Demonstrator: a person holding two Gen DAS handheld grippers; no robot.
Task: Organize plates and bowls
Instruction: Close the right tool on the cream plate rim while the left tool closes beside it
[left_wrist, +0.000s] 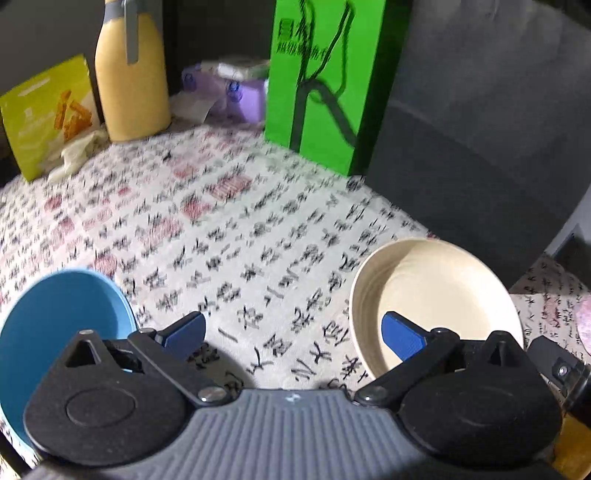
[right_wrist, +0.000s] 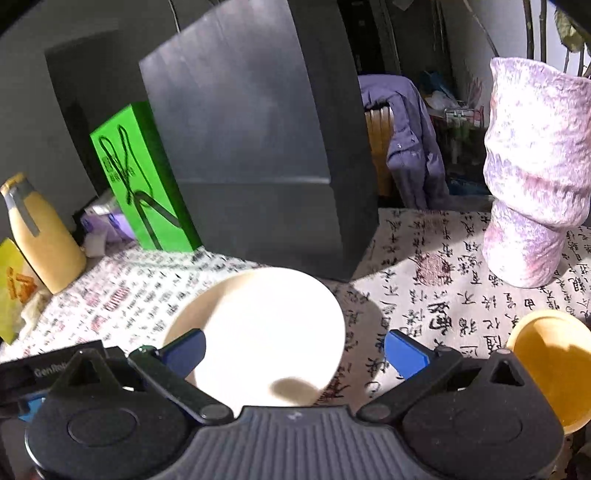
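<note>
A: How were the fingers of the left gripper (left_wrist: 293, 334)?

B: They were spread wide and held nothing. Between them was only the tablecloth (left_wrist: 236, 236) with black calligraphy.

A: And what was around them?

B: Outside the left finger sat the blue bowl (left_wrist: 55, 325), upright, its mouth facing up; the gripper body covered its lower part. At the right finger was the cream plate (left_wrist: 436, 295). The blue pad (left_wrist: 402, 338) of that finger was in front of the inside of the plate; if it touched, I could not tell. The plate lay flat, open side up. It is round, so it had no long axis.

A: Farther from the fingers?

B: Ahead stood a green box (left_wrist: 325, 74), a yellow bottle (left_wrist: 129, 81), a yellow snack packet (left_wrist: 48, 110), a purple pack of tissues (left_wrist: 236, 92) and a big dark grey box (left_wrist: 480, 129).

A: And the right gripper (right_wrist: 295, 352)?

B: Also spread wide, empty. The cream plate (right_wrist: 266, 332) lay between its fingers, more to the left finger, very bright in the sun. Outside the right finger was an orange dish (right_wrist: 554, 365), partly hidden by the gripper, open side up. Beyond it, ahead on the right, stood a pink mottled vase (right_wrist: 535, 173), upright. The dark grey box (right_wrist: 251, 147) stood just behind the plate.
</note>
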